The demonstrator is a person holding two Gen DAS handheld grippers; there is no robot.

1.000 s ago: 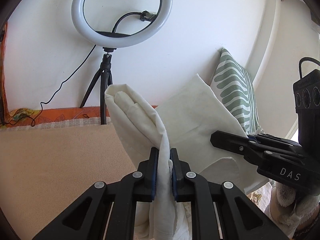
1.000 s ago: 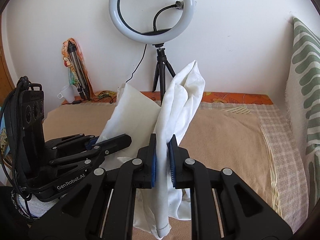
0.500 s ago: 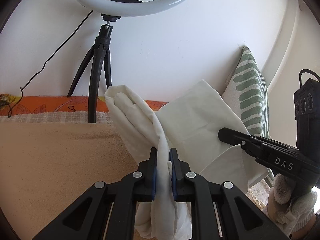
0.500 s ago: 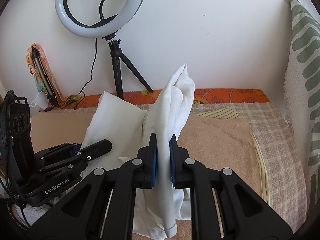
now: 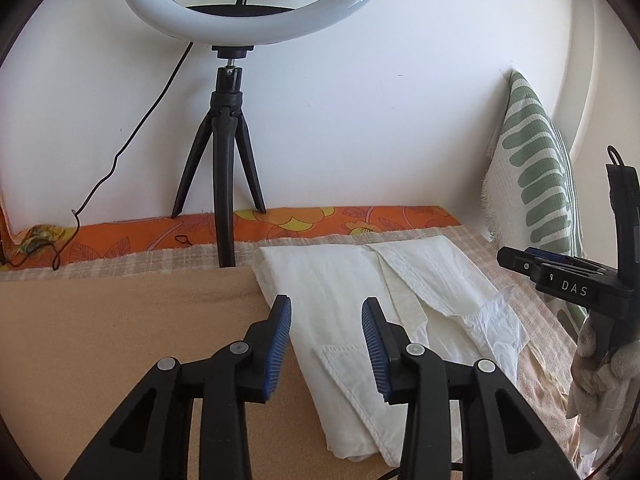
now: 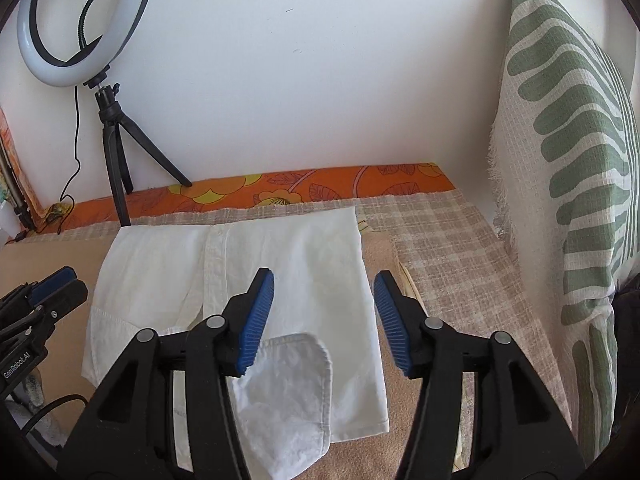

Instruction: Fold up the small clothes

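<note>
A white garment (image 5: pixel 360 304) (image 6: pixel 256 280) lies folded flat on the tan bed cover, its far edge near the checked blanket. A white pocket lining (image 6: pixel 288 392) sticks out at its near end. My left gripper (image 5: pixel 326 320) hovers just above the garment's left part. Its jaws are opening, with nothing pinched between them. My right gripper (image 6: pixel 324 300) hovers over the garment's right part. Its jaws are opening too, and the pads are apart from the cloth. Each gripper shows at the edge of the other's view: the right gripper (image 5: pixel 560 276), the left gripper (image 6: pixel 44 296).
A ring light on a black tripod (image 5: pixel 230 168) (image 6: pixel 116 152) stands at the back by the white wall, its cable trailing left. A green-striped pillow (image 5: pixel 532 184) (image 6: pixel 576 184) leans at the right. An orange floral sheet (image 5: pixel 320 220) and checked blanket (image 6: pixel 448 248) border the tan cover (image 5: pixel 120 340).
Both grippers were shut on the raised white garment. They lowered it toward the far edge and opened. The garment now lies flat on the bed, free of both.
</note>
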